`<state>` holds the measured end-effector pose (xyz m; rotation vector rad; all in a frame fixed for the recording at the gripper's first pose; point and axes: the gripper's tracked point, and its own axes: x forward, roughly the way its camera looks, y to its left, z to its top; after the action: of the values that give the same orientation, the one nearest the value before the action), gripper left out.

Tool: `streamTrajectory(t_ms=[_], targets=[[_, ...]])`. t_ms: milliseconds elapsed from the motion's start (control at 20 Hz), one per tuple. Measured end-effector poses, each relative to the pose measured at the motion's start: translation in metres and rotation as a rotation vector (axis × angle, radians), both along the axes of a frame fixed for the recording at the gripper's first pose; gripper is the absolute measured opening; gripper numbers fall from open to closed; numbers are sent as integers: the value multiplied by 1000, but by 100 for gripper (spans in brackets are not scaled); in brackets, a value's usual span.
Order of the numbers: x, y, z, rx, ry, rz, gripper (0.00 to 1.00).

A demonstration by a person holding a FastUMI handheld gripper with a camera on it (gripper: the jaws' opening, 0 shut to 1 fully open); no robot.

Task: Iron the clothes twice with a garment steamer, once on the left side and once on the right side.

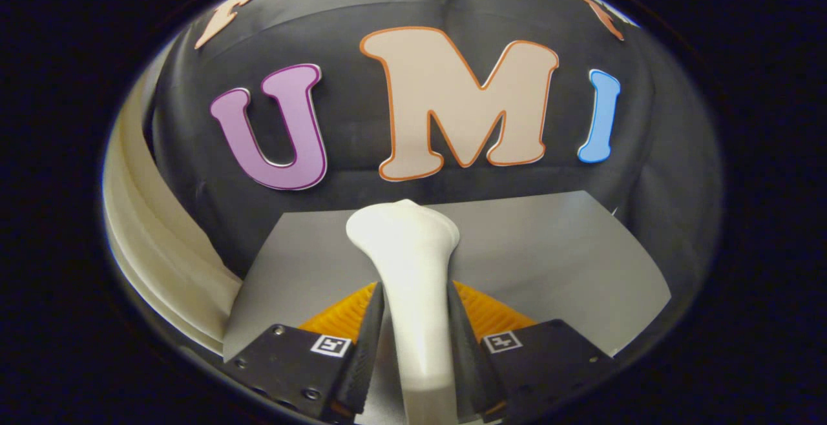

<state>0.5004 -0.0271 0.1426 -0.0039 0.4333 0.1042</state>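
Steamer (411,283): white, smooth plastic body, narrow along the handle and flaring to a broad rounded head beyond the fingertips. Gripper (413,321) fingers are clamped on the handle, one ribbed pad (369,341) pressing each side. Orange pieces show beneath the fingers. Grey tabletop (549,250) lies under the steamer. Cream-coloured curved band (155,250) runs beside the table, off to one side.

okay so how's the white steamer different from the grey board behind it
The steamer is glossy white and rounded, a narrow handle flaring to a wider head; the grey board is matte, flat and straight-edged. The steamer is clamped between the gripper fingers and points forward, while the board lies beyond them, spreading much wider than the steamer. Both are plain, with no pattern.
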Motion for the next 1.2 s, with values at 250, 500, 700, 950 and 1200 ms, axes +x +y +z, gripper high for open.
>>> streamTrajectory(t_ms=[250, 500, 700, 950, 1200], targets=[[8, 6, -9, -38, 57, 34, 55], [11, 0, -18, -1, 106, 1, 48], [0, -8, 8, 50, 31, -43, 40], [-53, 9, 15, 67, -5, -11, 36], [-115, 32, -8, 63, -74, -9, 35]])
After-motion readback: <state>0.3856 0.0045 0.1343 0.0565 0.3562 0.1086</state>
